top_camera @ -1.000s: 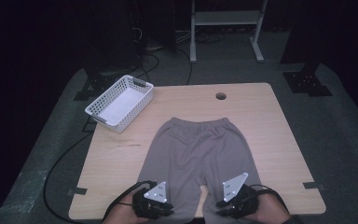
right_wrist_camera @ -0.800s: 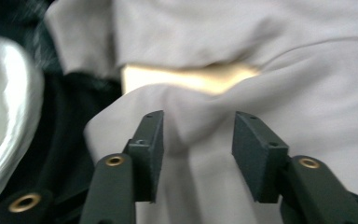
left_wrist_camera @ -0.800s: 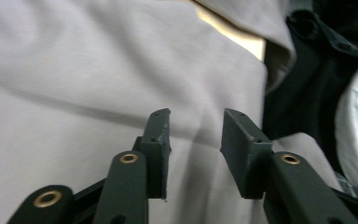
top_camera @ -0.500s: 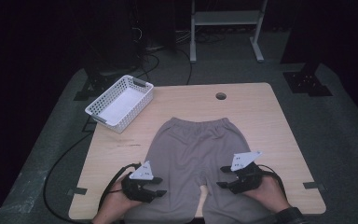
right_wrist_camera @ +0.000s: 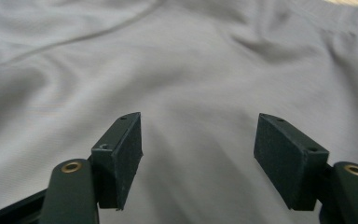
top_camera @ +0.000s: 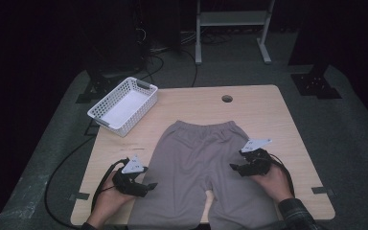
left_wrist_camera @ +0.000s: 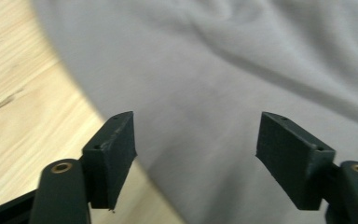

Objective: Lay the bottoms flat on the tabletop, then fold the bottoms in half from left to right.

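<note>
Now both grippers – left gripper (top_camera: 149, 185) and right gripper (top_camera: 233, 167) – hover with jaws apart over the shorts (top_camera: 206, 167); pinch each outer edge cleanly – one layer, no bunching.

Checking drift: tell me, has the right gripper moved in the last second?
Yes. The right gripper moved up the shorts, away from the table's near edge.
</note>
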